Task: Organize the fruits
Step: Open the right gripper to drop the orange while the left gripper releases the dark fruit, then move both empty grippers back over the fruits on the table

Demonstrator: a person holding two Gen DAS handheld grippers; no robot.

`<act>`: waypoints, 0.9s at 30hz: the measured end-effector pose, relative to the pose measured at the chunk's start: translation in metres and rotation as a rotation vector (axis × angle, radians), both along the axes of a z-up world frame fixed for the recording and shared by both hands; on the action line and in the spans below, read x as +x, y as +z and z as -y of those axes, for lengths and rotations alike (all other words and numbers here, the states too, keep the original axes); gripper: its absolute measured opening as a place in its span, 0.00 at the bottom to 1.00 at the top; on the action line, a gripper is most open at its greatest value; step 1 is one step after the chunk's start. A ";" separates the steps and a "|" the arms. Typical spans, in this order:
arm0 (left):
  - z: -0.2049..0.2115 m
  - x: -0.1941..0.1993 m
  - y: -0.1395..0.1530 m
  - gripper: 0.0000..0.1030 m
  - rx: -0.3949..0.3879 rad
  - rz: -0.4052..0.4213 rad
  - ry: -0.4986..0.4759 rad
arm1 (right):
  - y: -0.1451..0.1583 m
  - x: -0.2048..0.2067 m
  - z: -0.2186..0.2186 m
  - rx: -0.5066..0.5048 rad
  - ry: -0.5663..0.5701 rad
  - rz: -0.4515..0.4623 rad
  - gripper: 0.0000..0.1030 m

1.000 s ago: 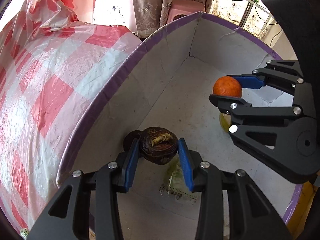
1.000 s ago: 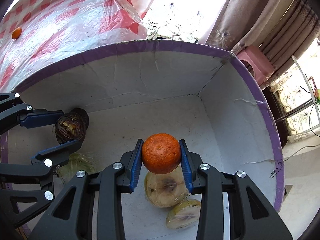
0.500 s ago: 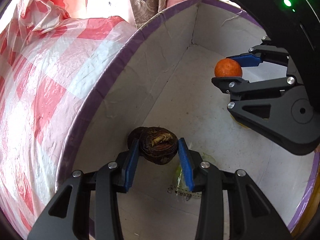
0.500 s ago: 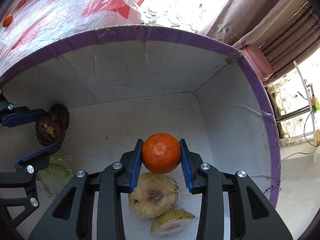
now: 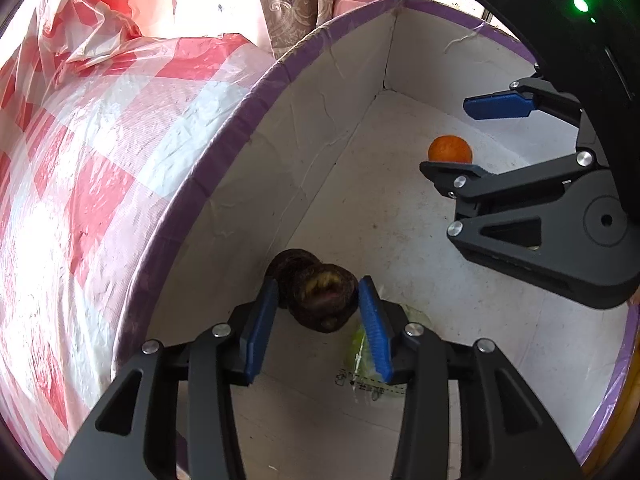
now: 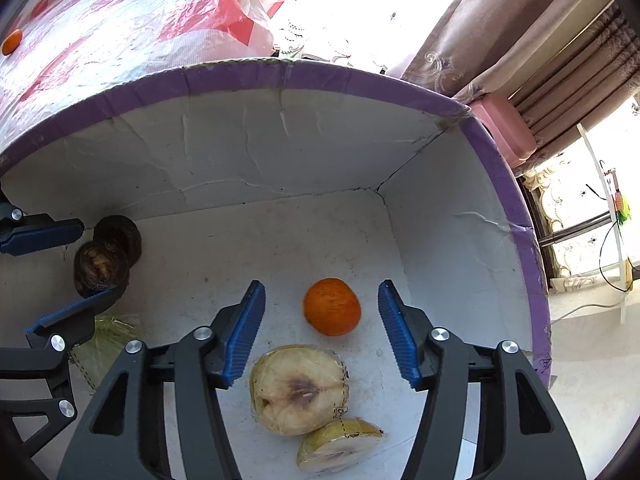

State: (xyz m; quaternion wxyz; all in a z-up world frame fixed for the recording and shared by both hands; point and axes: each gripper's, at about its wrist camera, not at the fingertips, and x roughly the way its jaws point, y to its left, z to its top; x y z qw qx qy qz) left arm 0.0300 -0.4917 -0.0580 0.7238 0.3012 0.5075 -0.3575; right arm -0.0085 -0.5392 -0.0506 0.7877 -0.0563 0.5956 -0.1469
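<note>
Both grippers are inside a white box with a purple rim (image 5: 224, 148) (image 6: 360, 76). My left gripper (image 5: 318, 316) is open, its blue pads spread around a dark purple fruit (image 5: 324, 298) that rests on the box floor against a second dark fruit (image 5: 290, 268). My right gripper (image 6: 322, 332) is open; an orange (image 6: 332, 306) lies free on the floor between its fingers. The orange (image 5: 450, 150) and the right gripper (image 5: 480, 136) also show in the left wrist view. The dark fruits (image 6: 102, 270) show at left in the right wrist view.
Two wrapped cut fruit halves (image 6: 300, 388) (image 6: 340, 444) lie on the box floor below the right gripper. A wrapped greenish piece (image 5: 360, 350) lies under the left gripper. The box stands on a red-checked tablecloth (image 5: 80, 180), where another orange (image 6: 12, 42) sits far off.
Both grippers have opened. The right let go of the orange, which now lies on the box floor. The left let go of the dark fruit, now resting beside the other one.
</note>
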 end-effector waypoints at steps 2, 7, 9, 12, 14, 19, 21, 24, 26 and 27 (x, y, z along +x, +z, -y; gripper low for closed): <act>-0.001 0.000 0.002 0.46 -0.004 0.009 -0.003 | 0.003 -0.002 -0.001 -0.006 -0.006 0.009 0.63; -0.005 -0.005 0.013 0.58 -0.046 0.028 -0.012 | 0.015 -0.008 -0.003 -0.019 -0.023 0.045 0.72; -0.012 -0.008 0.024 0.61 -0.091 0.026 -0.004 | 0.023 -0.014 -0.004 -0.019 -0.043 0.076 0.73; -0.037 -0.011 0.048 0.68 -0.191 0.031 0.031 | 0.041 -0.026 -0.006 -0.012 -0.070 0.156 0.75; -0.067 -0.006 0.064 0.68 -0.288 -0.003 0.082 | 0.054 -0.034 -0.011 0.004 -0.073 0.223 0.78; -0.167 0.017 0.084 0.68 -0.471 -0.090 0.288 | 0.092 -0.044 -0.050 0.175 -0.019 0.392 0.79; -0.211 0.017 0.087 0.68 -0.506 -0.078 0.387 | 0.104 -0.039 -0.078 0.208 0.049 0.432 0.79; -0.267 0.014 0.093 0.68 -0.531 -0.041 0.496 | 0.103 -0.019 -0.123 0.196 0.162 0.416 0.79; -0.300 0.006 0.100 0.64 -0.570 -0.024 0.531 | 0.098 -0.004 -0.147 0.125 0.211 0.388 0.79; -0.315 0.003 0.105 0.64 -0.586 -0.012 0.538 | 0.095 0.000 -0.158 0.109 0.235 0.378 0.79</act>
